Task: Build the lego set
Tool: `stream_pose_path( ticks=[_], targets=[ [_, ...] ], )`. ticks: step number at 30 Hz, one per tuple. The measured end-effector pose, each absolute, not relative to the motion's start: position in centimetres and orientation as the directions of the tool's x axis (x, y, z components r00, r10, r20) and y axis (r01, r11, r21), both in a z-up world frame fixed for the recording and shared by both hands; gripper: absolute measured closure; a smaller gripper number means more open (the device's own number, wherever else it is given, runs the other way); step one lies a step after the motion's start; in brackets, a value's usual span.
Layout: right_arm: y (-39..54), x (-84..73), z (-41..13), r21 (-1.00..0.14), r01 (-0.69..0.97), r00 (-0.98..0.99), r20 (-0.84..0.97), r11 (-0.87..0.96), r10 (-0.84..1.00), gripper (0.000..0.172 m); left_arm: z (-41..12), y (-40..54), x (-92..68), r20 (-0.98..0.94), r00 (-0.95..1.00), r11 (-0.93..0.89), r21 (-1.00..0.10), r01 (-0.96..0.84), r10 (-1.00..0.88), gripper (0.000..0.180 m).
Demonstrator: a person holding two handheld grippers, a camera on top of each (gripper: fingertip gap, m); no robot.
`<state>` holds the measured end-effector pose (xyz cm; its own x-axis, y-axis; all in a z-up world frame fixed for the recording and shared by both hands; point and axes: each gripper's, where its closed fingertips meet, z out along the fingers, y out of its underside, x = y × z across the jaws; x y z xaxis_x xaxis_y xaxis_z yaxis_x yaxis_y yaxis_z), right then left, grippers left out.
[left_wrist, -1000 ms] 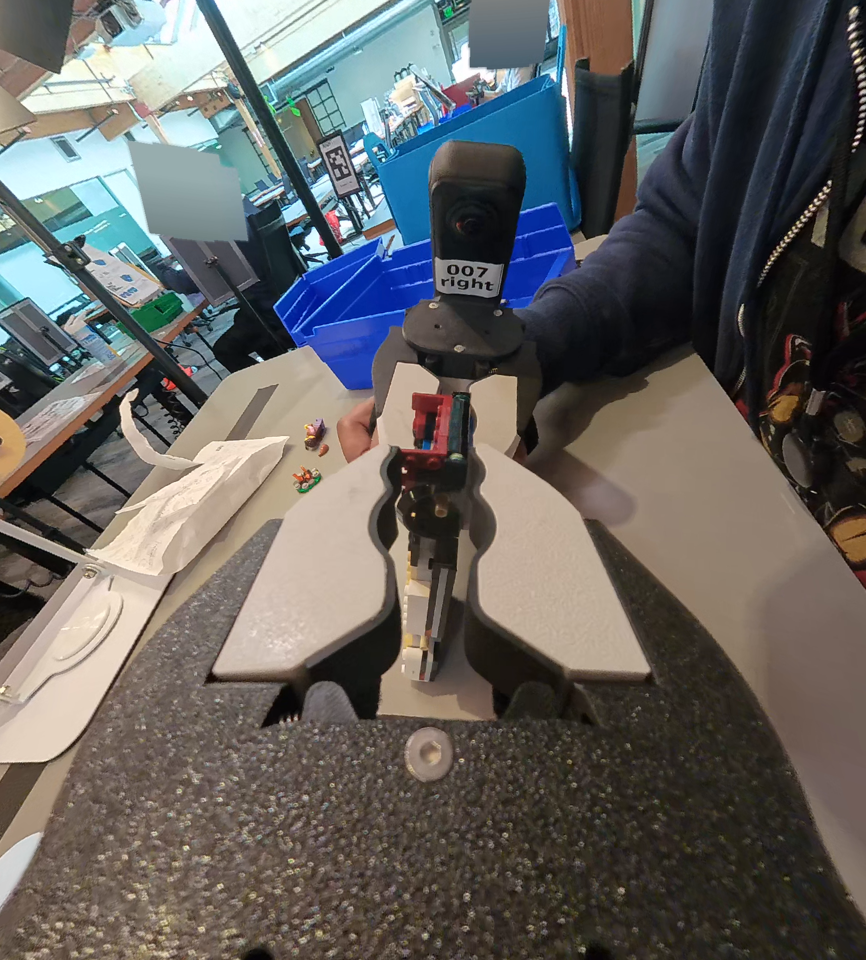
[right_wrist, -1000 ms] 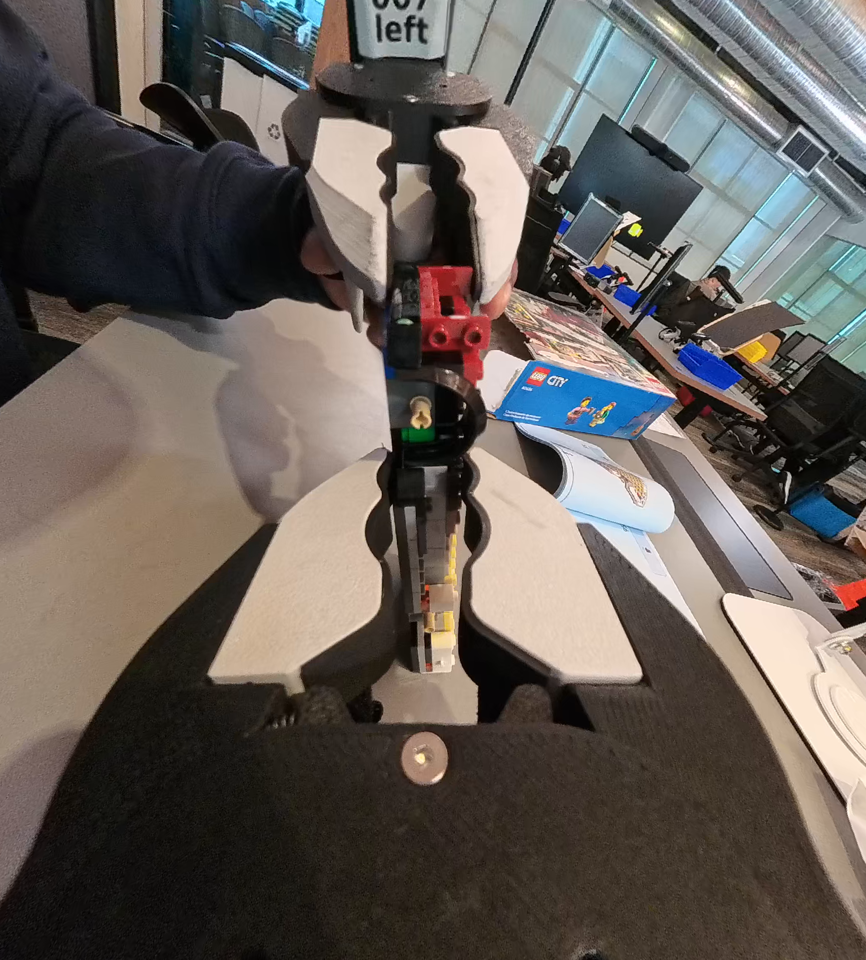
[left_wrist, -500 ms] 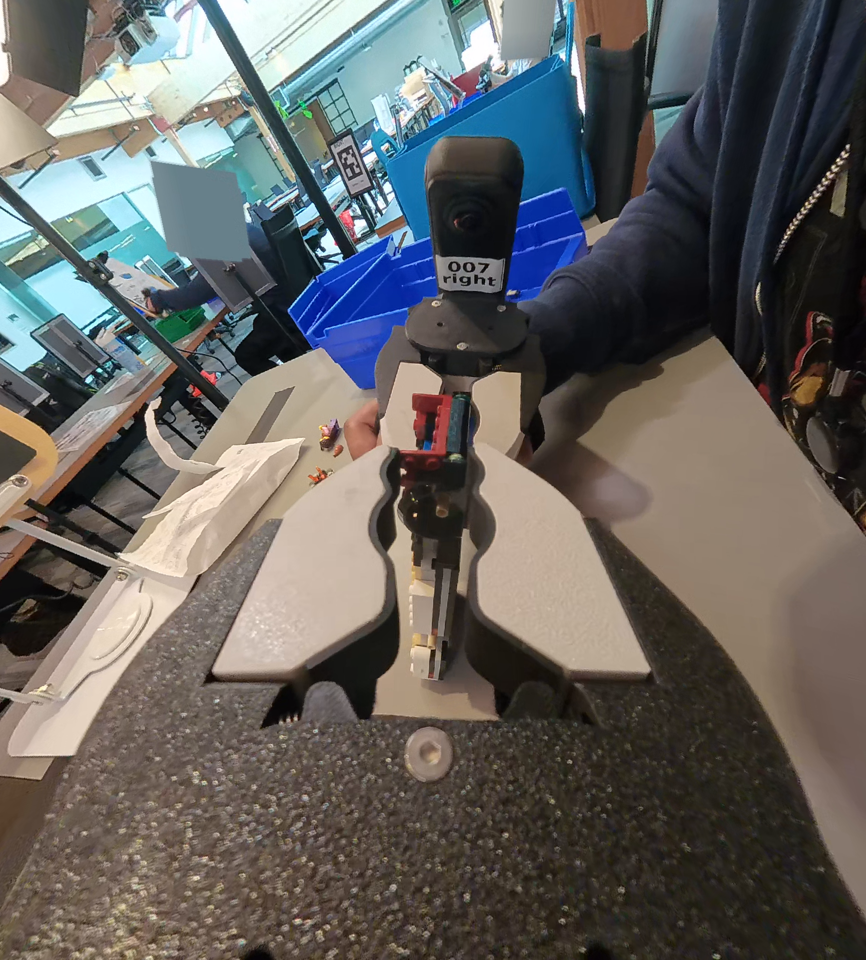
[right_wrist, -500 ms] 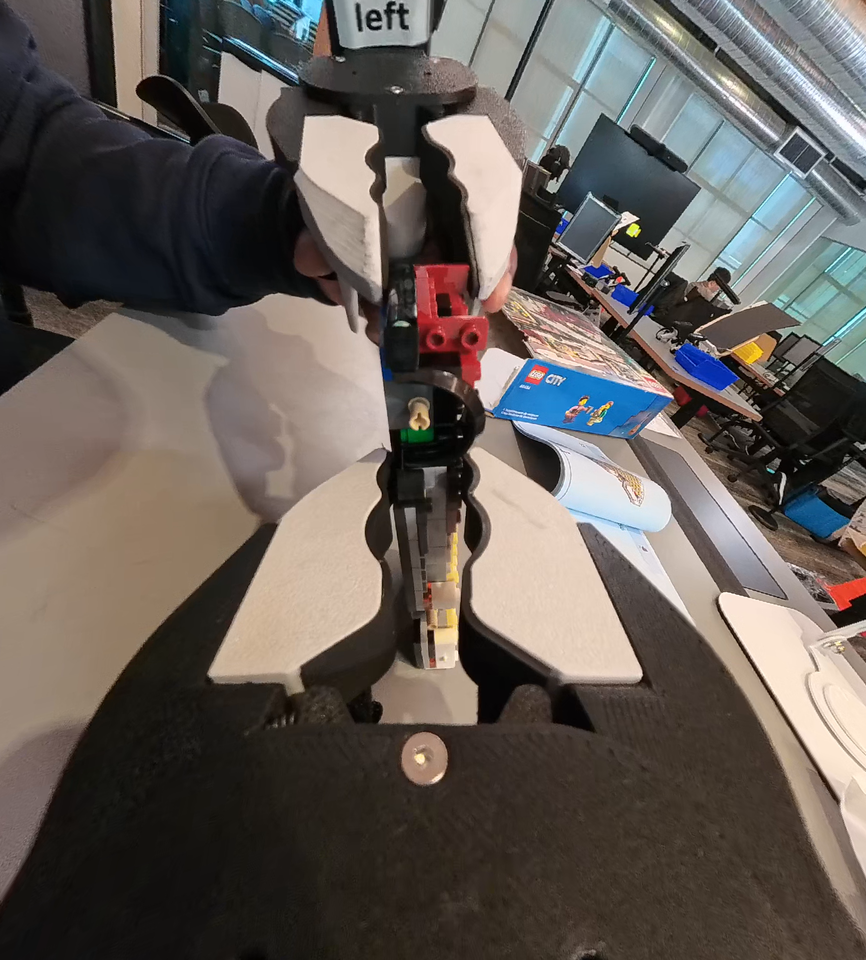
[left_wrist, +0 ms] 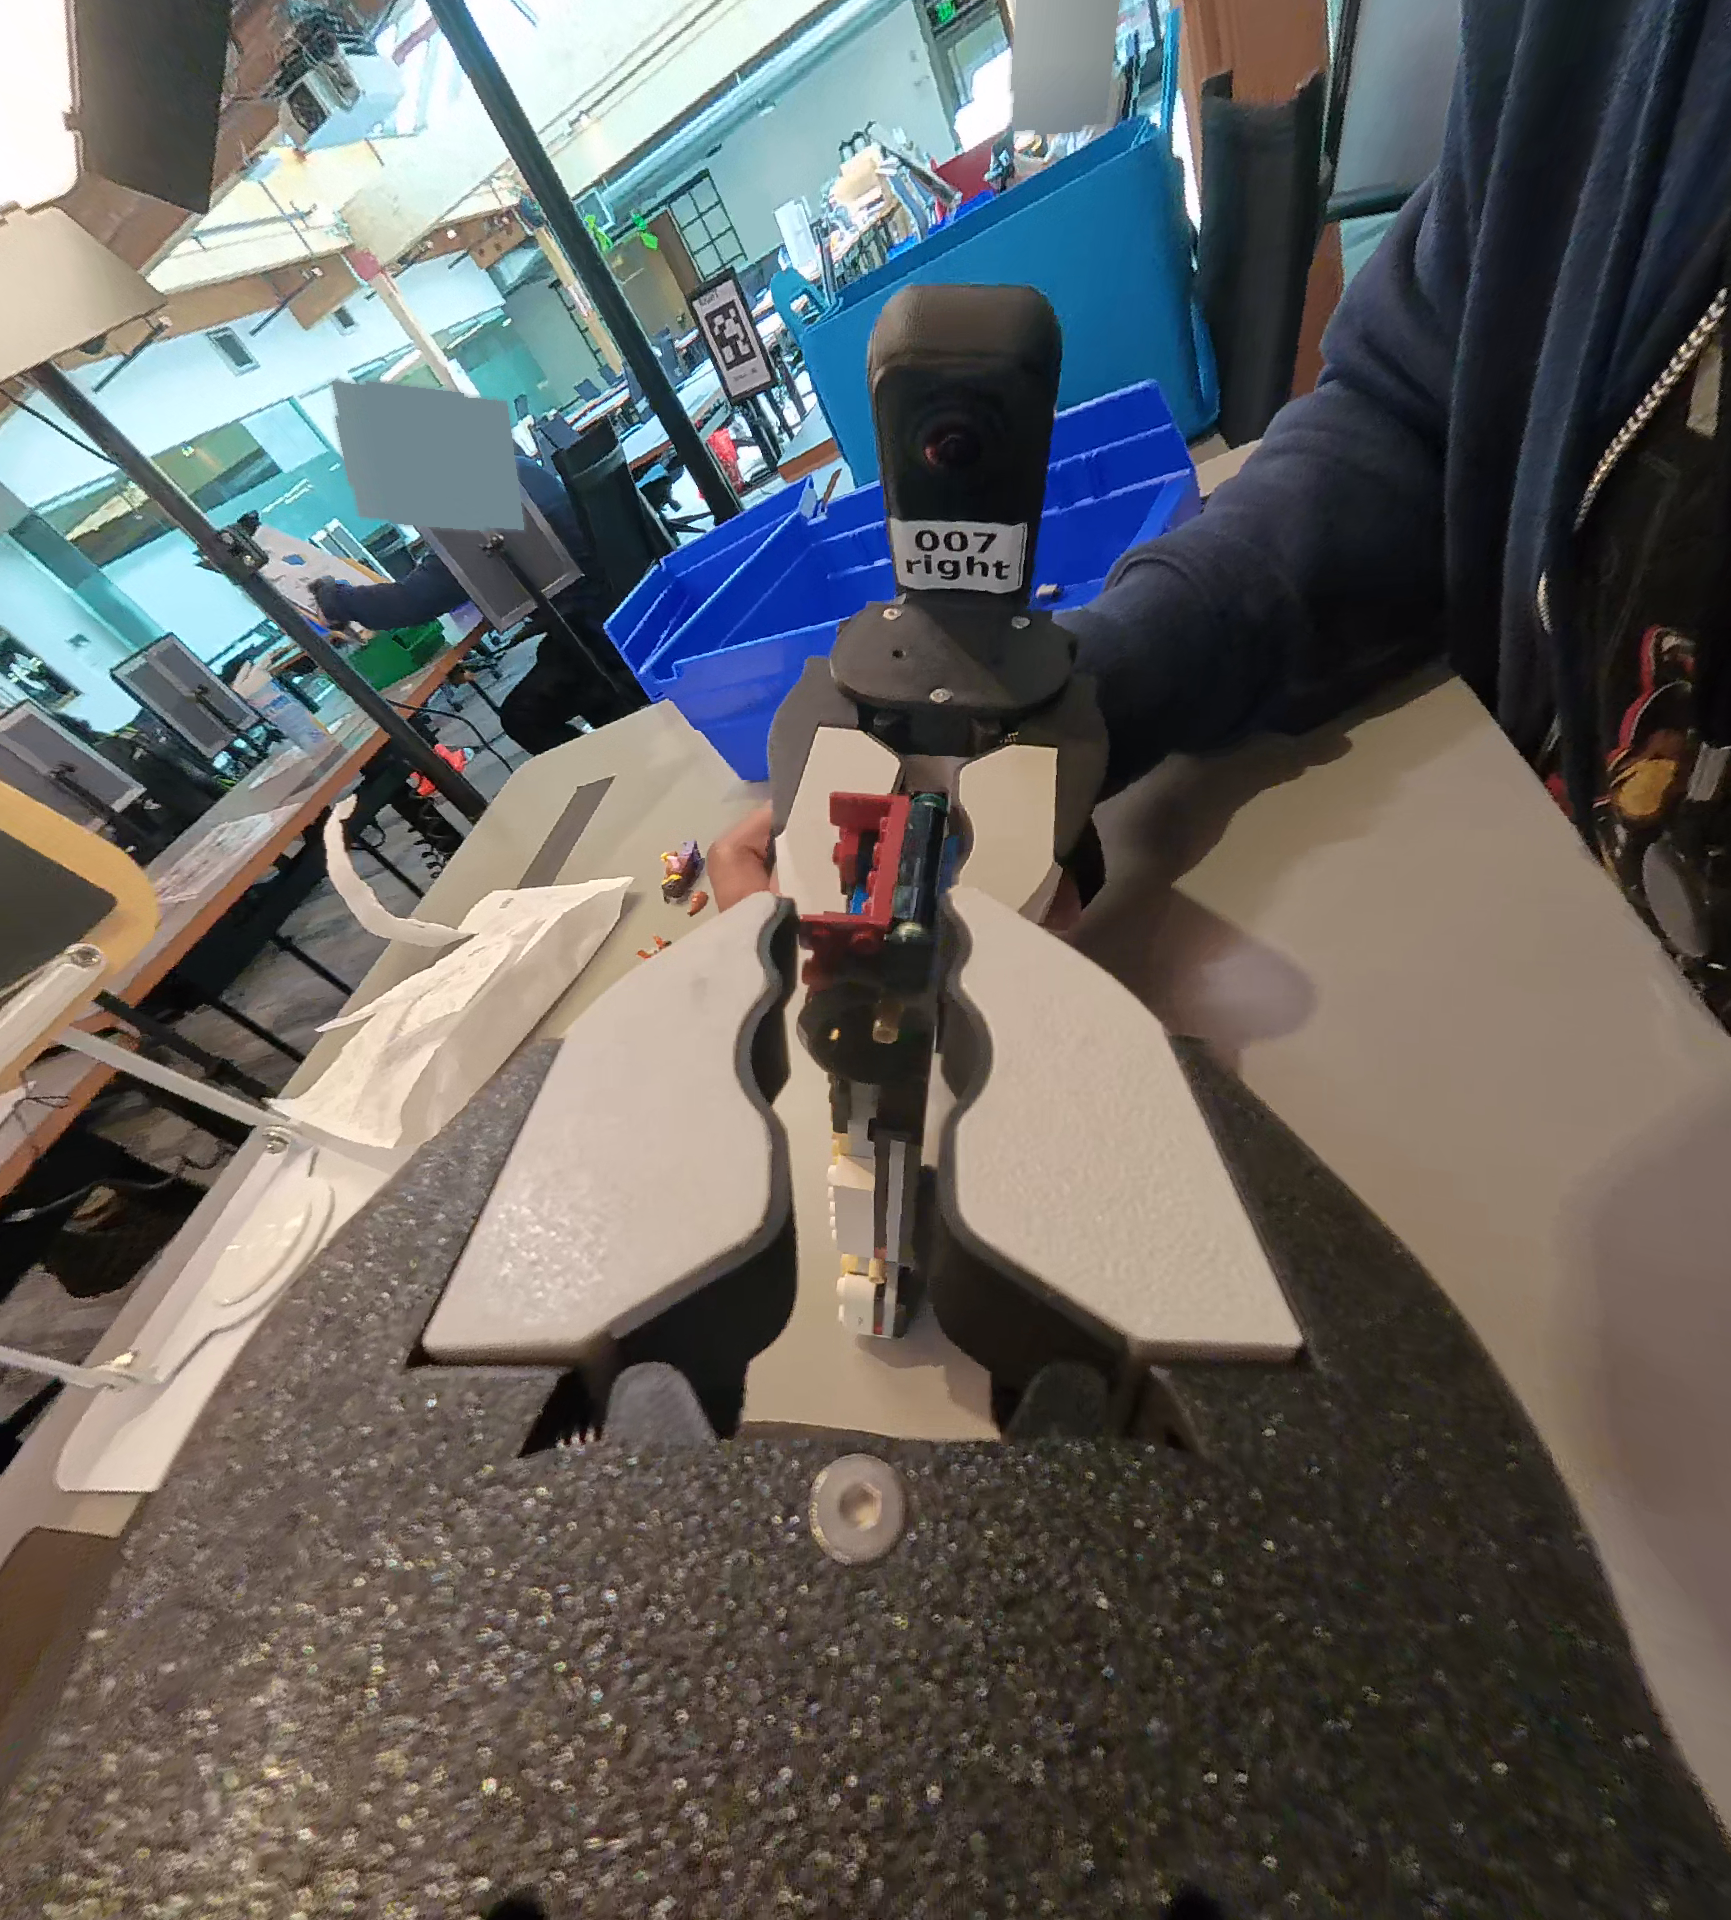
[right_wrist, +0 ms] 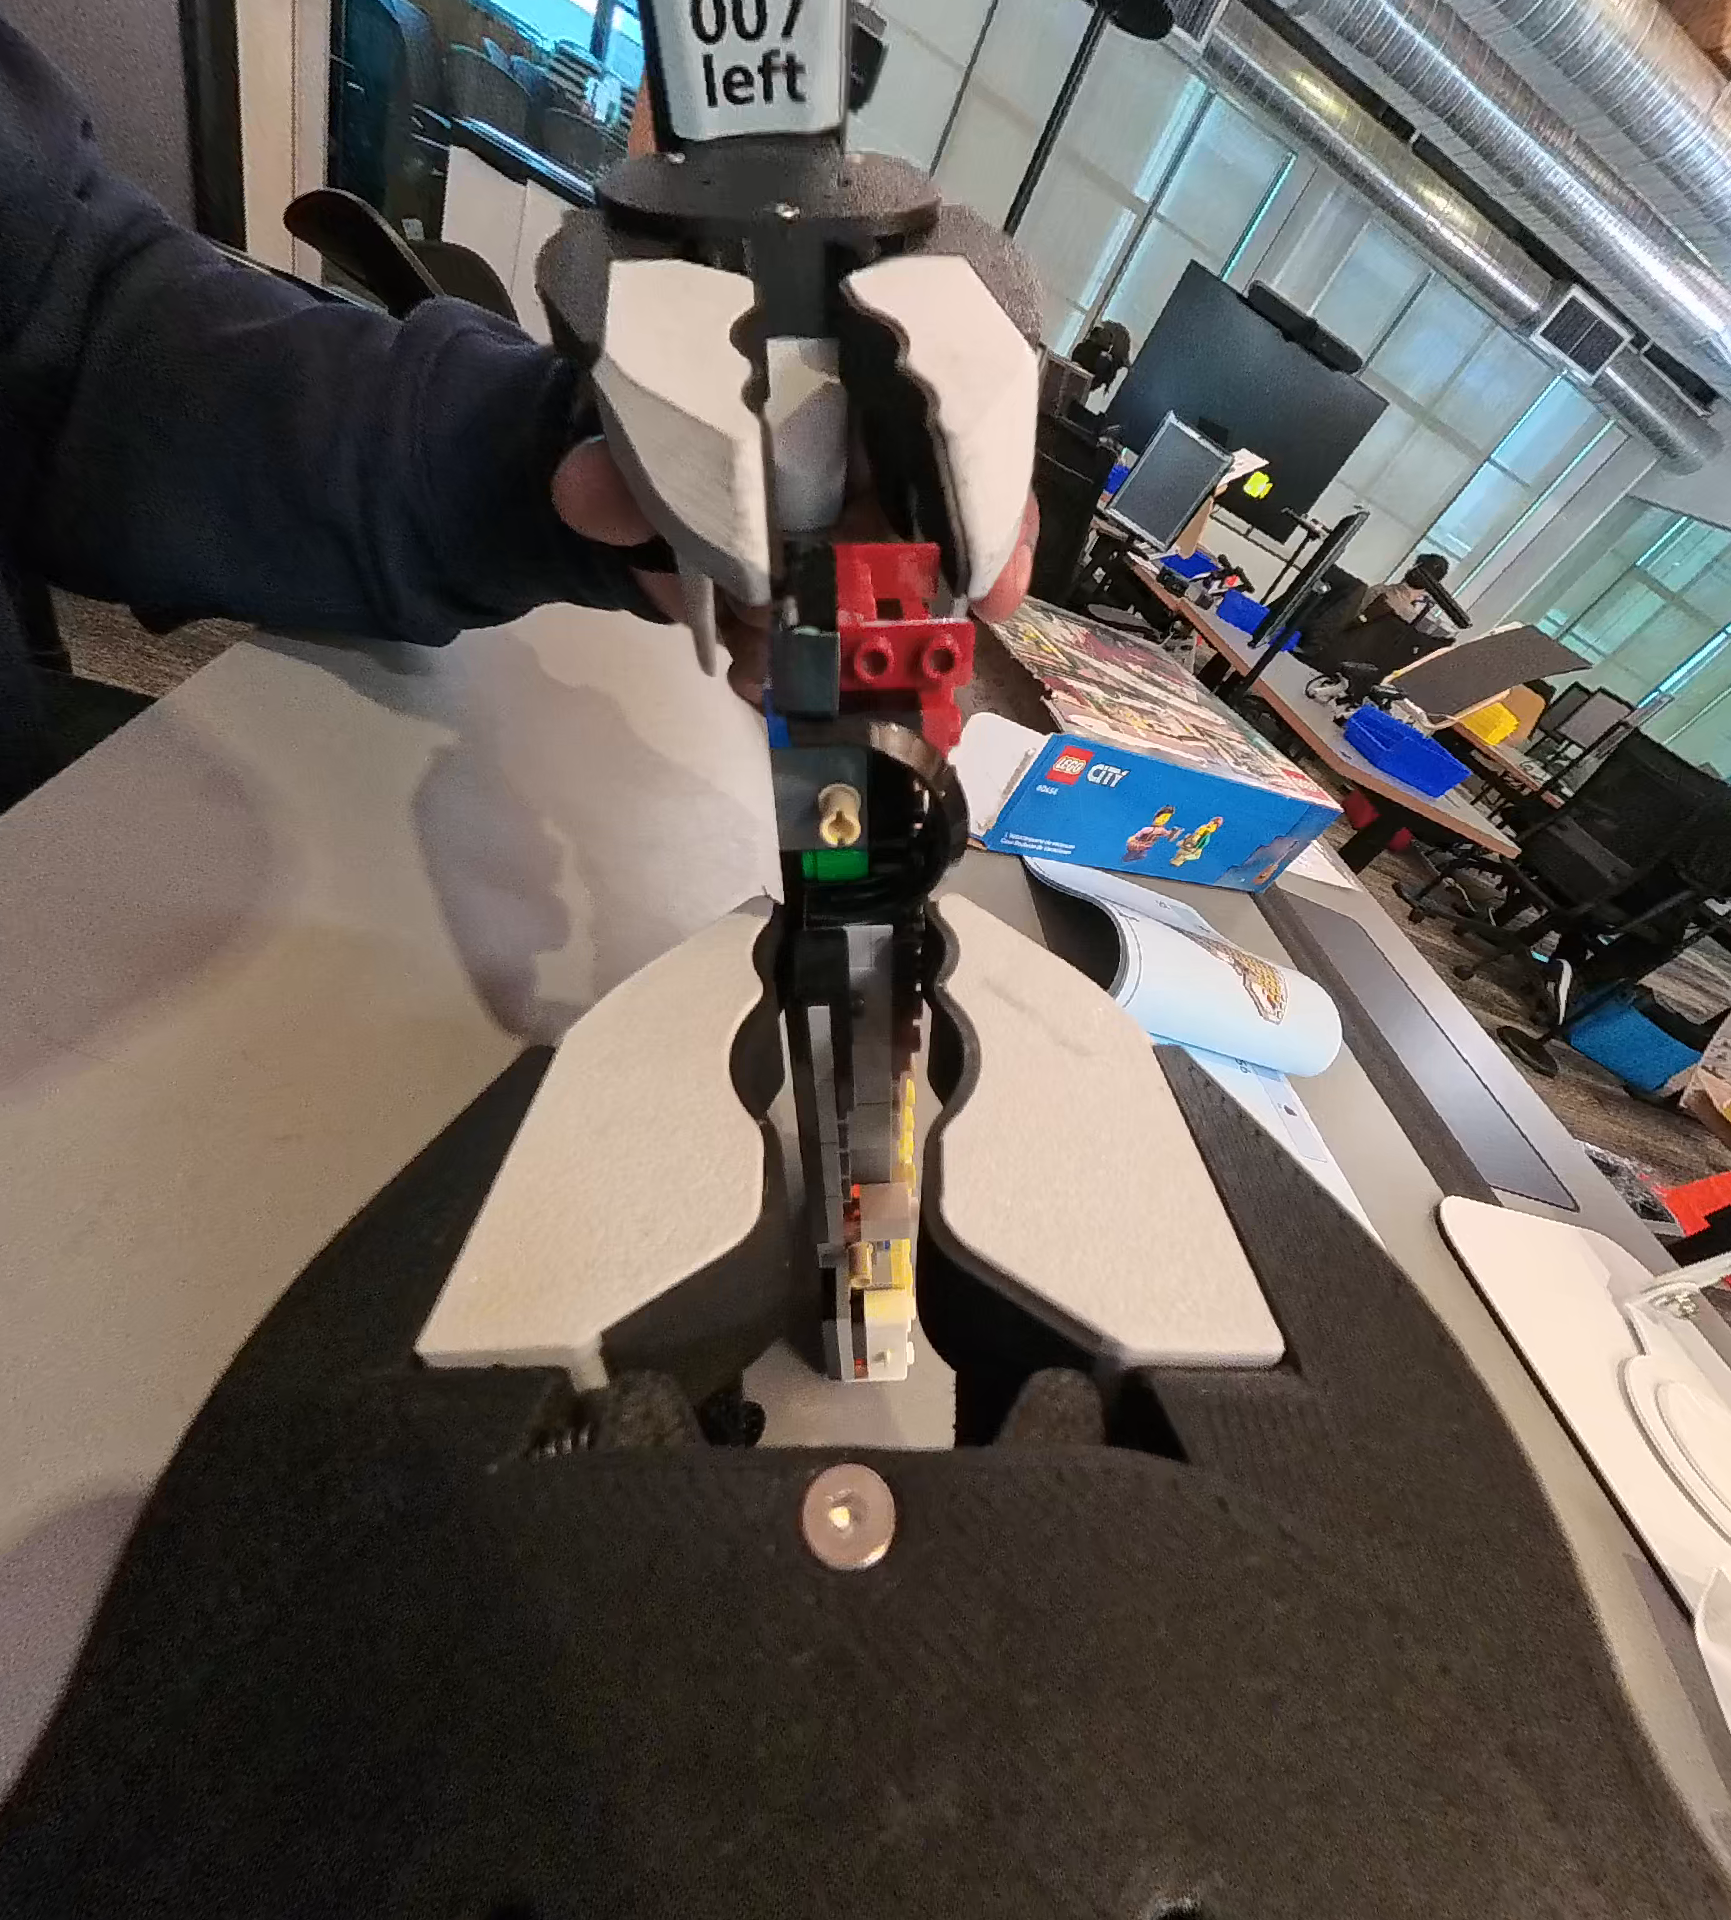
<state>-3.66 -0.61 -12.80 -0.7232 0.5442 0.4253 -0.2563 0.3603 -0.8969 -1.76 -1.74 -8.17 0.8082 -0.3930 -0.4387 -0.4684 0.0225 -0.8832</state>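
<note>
Two grippers met nose to nose above the grey table (left_wrist: 1463, 935), both clamped on one long toy-brick model (left_wrist: 876, 1143). The left gripper (left_wrist: 866, 935) had its jaws narrowly parted with the pads pressed on the model's grey, white and black length, which ran back between its fingers (left_wrist: 653, 1122). The right gripper (right_wrist: 856, 914) gripped likewise, the model's grey and yellow part lying between its own fingers (right_wrist: 1069, 1122). The model's red brick end (right_wrist: 897, 634) and black round part sat between the opposing fingertips. Left of the left jaws lay a white paper bag (left_wrist: 445, 1018) and small loose pieces (left_wrist: 679, 868); beyond stood blue bins (left_wrist: 736, 623). Right of the right jaws lay a blue box (right_wrist: 1162, 800) and an open booklet (right_wrist: 1225, 997).
</note>
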Motion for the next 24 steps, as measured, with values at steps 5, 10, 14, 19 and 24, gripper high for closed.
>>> stream_pose_path(
  ticks=[5, 10, 14, 19, 24],
  targets=[
    [-0.66, -3.66, -12.98, -0.891, -0.254, -0.722, 0.434, 0.377, 0.538, 0.149, -8.33, -1.78, -1.59, -0.473, 0.783, 0.016, -0.859, -0.511, -0.404, 0.156],
    [-0.81, -3.61, -13.08, -0.885, -0.255, -0.723, 0.442, 0.389, 0.531, 0.149, -8.40, -1.91, -1.41, -0.455, 0.775, 0.012, -0.865, -0.501, -0.439, 0.156],
    [-0.79, -3.64, -13.06, -0.885, -0.253, -0.723, 0.442, 0.392, 0.531, 0.149, -8.29, -1.80, -1.33, -0.450, 0.777, 0.023, -0.871, -0.491, -0.441, 0.156],
    [-0.73, -3.73, -13.04, -0.884, -0.251, -0.719, 0.443, 0.394, 0.535, 0.149, -8.18, -1.68, -1.35, -0.456, 0.779, 0.030, -0.870, -0.493, -0.431, 0.156],
    [-0.71, -3.78, -13.03, -0.881, -0.252, -0.716, 0.448, 0.400, 0.536, 0.148, -8.10, -1.62, -1.32, -0.460, 0.781, 0.035, -0.869, -0.493, -0.423, 0.156]
  ],
)
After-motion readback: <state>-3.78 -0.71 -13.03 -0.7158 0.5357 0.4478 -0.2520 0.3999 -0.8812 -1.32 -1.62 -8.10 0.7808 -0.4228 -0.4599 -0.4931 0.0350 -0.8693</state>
